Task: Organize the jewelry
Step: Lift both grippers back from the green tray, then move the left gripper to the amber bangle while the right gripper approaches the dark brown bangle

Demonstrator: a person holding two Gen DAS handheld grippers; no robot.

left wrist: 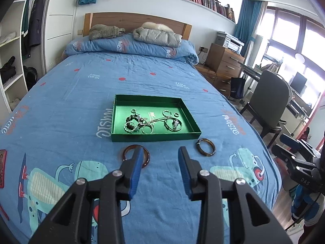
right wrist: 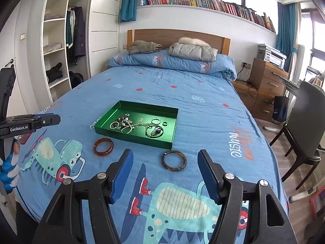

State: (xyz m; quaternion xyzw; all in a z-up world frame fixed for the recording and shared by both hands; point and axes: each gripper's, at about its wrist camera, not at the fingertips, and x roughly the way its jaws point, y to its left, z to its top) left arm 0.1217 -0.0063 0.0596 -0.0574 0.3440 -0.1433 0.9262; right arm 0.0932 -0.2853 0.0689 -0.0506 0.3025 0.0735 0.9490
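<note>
A green tray (left wrist: 154, 139) (right wrist: 132, 138) lies on the blue bedspread and holds a tangle of bead bracelets, rings and a chain (left wrist: 150, 122) (right wrist: 138, 126). Two bangles lie on the cover in front of it. The amber bangle (left wrist: 147, 157) (right wrist: 103, 146) is partly hidden behind a finger of my left gripper (left wrist: 160, 150), which is open and holds nothing. The dark brown bangle (left wrist: 205, 146) (right wrist: 174, 160) lies flat just beyond my right gripper (right wrist: 165, 152), whose jaws stand wide open and empty.
A folded duvet (right wrist: 172, 63) and a grey jacket (right wrist: 193, 52) lie at the headboard. A dark chair (right wrist: 304, 122) and a wooden dresser (right wrist: 268, 77) stand to the right of the bed, a wardrobe (right wrist: 59, 40) to the left. A red flat object (left wrist: 2, 168) lies at the bed's left edge.
</note>
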